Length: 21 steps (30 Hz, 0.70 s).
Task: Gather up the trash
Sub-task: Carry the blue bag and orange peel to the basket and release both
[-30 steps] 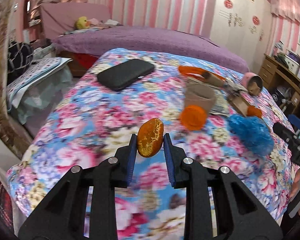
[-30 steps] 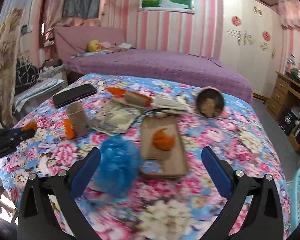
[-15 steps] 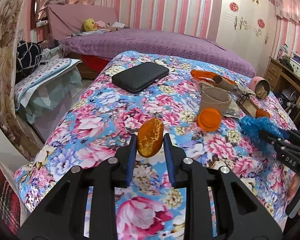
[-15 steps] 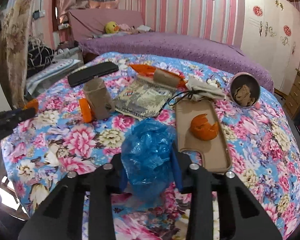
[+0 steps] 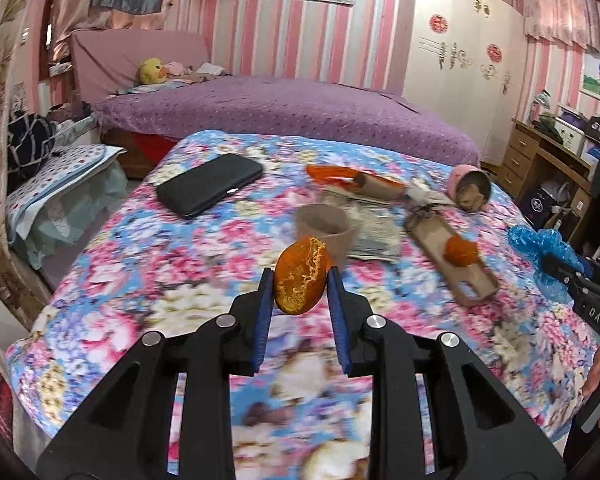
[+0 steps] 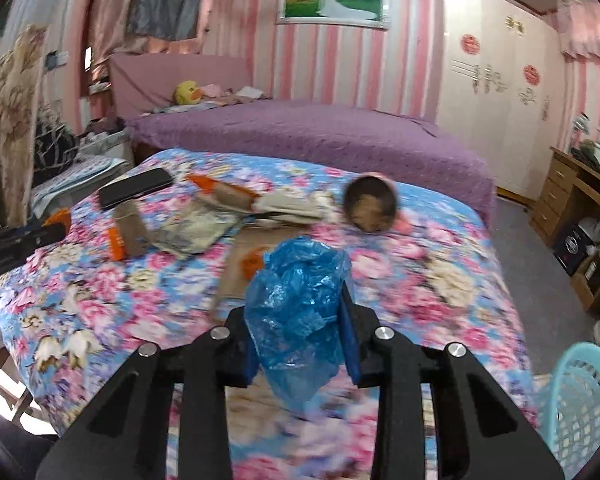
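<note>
A: Between the blue pads of the left gripper [image 5: 300,284], what is clamped?

B: One piece of orange peel [image 5: 301,276], pinched narrow and held clear above the flowered bedspread [image 5: 112,264].

A: State of the right gripper [image 6: 300,320]?

B: Its jaws have just been closing; they now press on one crumpled blue plastic bag [image 6: 300,304], also lifted off the cover.

A: Remaining items on the cover?

B: One brown paper cup [image 5: 324,226]. One brown tray [image 5: 452,264] carrying a second peel piece [image 5: 460,250]. One pink tub [image 5: 470,188] on its side near the far right edge. One black case [image 5: 210,184] towards the far left corner. One flat wrapper [image 6: 196,232] and one orange packet [image 5: 332,172] behind the cup.

A: Open room?

B: The near half of the cover is bare up to its front edge. One light blue basket [image 6: 580,392] stands off the right edge, on the floor.
</note>
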### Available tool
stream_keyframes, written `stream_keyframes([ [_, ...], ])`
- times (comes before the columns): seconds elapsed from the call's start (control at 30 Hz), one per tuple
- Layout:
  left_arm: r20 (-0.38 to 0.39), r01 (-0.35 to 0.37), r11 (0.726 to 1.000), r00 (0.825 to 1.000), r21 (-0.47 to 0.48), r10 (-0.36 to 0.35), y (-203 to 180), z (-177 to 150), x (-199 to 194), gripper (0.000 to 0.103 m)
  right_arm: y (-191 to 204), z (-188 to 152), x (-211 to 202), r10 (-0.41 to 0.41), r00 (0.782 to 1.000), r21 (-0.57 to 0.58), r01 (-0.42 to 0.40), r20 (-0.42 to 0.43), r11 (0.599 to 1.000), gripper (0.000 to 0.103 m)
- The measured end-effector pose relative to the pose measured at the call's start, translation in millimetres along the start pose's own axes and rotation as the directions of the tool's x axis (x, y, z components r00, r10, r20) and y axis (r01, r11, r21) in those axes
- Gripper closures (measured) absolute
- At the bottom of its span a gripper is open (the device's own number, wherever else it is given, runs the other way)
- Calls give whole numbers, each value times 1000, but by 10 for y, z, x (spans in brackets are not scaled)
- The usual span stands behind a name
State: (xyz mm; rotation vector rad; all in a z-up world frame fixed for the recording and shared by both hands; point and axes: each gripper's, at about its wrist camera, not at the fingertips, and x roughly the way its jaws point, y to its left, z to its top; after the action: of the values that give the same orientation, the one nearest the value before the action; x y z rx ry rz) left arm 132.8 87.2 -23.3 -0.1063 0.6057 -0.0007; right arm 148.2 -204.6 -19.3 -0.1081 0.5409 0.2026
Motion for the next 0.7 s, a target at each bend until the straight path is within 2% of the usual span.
stream_keyframes([
  [0.27, 22, 63, 997, 998, 46, -65, -611, 30, -15, 77, -630, -86, -148, -64, 998, 87, 64, 4, 994, 70],
  [0.43, 8, 108, 993, 994, 55, -109, -956, 43, 62, 77, -853, -151, -199, -100, 995, 91, 100, -5, 991, 70],
  [0.7, -9, 140, 986, 990, 88, -140, -1412, -14, 165, 77, -1208, -251, -332, -151, 989, 87, 151, -9, 985, 70],
])
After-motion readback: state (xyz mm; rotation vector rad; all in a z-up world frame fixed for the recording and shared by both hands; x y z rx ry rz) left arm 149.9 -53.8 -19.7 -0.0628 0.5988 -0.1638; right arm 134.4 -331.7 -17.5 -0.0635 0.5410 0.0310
